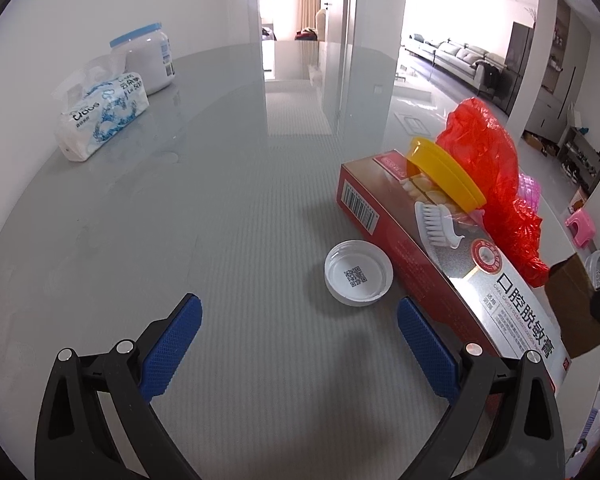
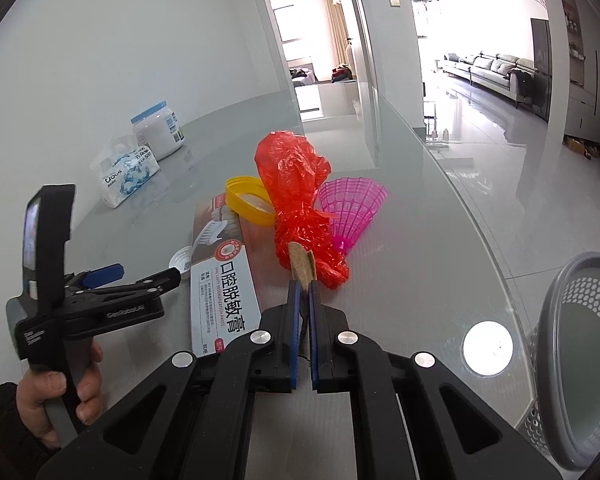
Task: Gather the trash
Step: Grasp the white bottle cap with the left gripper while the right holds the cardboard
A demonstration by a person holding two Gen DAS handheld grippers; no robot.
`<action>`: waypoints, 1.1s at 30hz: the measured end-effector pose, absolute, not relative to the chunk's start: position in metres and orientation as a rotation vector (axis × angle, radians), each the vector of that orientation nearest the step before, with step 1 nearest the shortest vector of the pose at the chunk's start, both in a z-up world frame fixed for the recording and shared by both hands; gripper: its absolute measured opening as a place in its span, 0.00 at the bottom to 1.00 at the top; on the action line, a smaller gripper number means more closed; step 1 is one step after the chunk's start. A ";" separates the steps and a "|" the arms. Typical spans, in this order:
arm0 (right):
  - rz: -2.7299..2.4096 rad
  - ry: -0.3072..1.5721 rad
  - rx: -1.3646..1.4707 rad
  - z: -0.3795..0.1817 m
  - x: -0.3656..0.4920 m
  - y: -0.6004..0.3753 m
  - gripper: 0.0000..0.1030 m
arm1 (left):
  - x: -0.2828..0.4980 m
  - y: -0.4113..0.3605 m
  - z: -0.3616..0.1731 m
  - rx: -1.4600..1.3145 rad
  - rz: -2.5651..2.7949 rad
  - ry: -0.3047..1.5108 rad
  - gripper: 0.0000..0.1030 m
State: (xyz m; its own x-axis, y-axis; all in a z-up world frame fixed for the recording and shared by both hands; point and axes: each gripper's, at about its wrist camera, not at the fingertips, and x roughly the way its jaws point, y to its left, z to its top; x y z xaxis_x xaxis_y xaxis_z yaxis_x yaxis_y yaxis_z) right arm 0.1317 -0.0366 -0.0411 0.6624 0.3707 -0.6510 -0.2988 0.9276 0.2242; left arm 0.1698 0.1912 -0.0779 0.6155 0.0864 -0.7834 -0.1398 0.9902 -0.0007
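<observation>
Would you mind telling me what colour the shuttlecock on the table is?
Translucent pink; the shuttlecock shows best in the right wrist view.

Both grippers were black plastic with forked, cut-out arms and round silver pivot screws. Left gripper (image 1: 300, 320) had textured blue pads (image 1: 171, 350) on its fingers; right gripper (image 2: 304, 292) had the same blue pads (image 2: 295, 332). From the right wrist view the left gripper's body carried white lettering and a grey handle, gripped by a hand (image 2: 60, 404) in a dark sleeve (image 2: 2, 424).
</observation>
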 end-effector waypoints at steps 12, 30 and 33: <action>0.393 0.752 0.152 -0.036 0.129 -0.056 0.04 | 0.198 0.179 -0.085 -0.071 0.106 0.954 0.74; 0.384 0.754 0.173 -0.037 0.117 -0.066 0.04 | 0.147 0.178 -0.056 -0.052 0.066 0.884 0.38; 0.378 0.750 0.182 -0.036 0.113 -0.072 0.04 | 0.132 0.170 -0.045 -0.056 0.042 0.869 0.38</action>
